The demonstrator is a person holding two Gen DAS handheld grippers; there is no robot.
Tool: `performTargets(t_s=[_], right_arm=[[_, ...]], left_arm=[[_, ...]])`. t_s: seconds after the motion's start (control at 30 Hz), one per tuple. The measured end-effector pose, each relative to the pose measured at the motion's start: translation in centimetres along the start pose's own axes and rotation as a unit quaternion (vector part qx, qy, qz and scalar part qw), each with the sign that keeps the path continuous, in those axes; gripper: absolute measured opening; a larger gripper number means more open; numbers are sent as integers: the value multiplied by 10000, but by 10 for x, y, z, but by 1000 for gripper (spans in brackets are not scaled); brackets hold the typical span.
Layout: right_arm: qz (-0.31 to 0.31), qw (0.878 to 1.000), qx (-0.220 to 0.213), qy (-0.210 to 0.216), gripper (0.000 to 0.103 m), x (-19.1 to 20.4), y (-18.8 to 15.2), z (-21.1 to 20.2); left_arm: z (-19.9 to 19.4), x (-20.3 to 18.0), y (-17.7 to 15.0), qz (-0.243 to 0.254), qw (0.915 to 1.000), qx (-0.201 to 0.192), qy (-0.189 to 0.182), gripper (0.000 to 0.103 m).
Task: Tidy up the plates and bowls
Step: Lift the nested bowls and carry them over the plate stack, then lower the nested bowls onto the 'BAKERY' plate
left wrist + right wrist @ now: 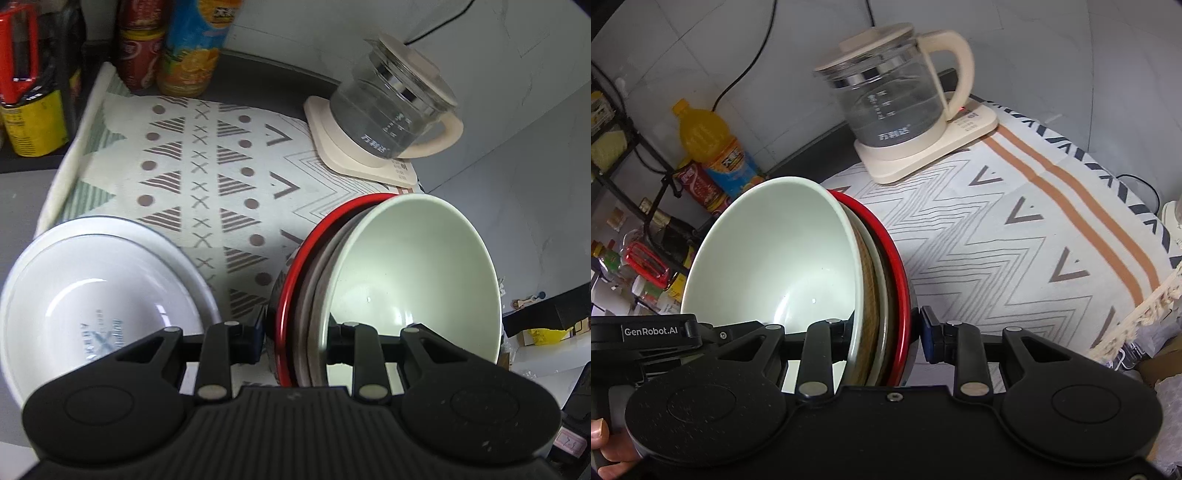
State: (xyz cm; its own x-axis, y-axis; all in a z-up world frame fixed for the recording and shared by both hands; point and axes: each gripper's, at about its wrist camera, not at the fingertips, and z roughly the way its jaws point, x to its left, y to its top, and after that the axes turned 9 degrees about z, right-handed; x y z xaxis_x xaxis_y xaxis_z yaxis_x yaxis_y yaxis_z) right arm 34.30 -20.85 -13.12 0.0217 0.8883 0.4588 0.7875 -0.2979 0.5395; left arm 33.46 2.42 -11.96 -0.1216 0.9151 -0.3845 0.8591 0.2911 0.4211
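A nested stack of bowls hangs tilted above the patterned cloth. Innermost is a pale green bowl, then a beige bowl, and outermost a red-rimmed bowl. My left gripper is shut on the stack's rims at one side. My right gripper is shut on the same stack at the opposite side, with the red rim against its right pad. A white bowl rests in a white plate on the cloth, left of the stack.
A glass kettle on a cream base stands at the cloth's far edge. Drink bottles and a dark rack with jars line the back left wall. The other gripper's body and a hand show at lower left.
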Motion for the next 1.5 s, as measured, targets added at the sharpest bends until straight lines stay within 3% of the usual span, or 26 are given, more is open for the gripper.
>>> performTargets(t_s=[0.77, 1.17, 1.5], right_arm=[[-51, 9996, 218, 183, 29, 89, -55, 25], [164, 9992, 342, 109, 29, 117, -92, 39], [386, 9983, 439, -56, 29, 122, -110, 50]], left_arm=[[-54, 99, -11, -108, 9996, -17, 276, 27], [-59, 146, -18, -123, 9994, 198, 245, 27], [-51, 162, -23, 61, 9991, 338, 253, 27]])
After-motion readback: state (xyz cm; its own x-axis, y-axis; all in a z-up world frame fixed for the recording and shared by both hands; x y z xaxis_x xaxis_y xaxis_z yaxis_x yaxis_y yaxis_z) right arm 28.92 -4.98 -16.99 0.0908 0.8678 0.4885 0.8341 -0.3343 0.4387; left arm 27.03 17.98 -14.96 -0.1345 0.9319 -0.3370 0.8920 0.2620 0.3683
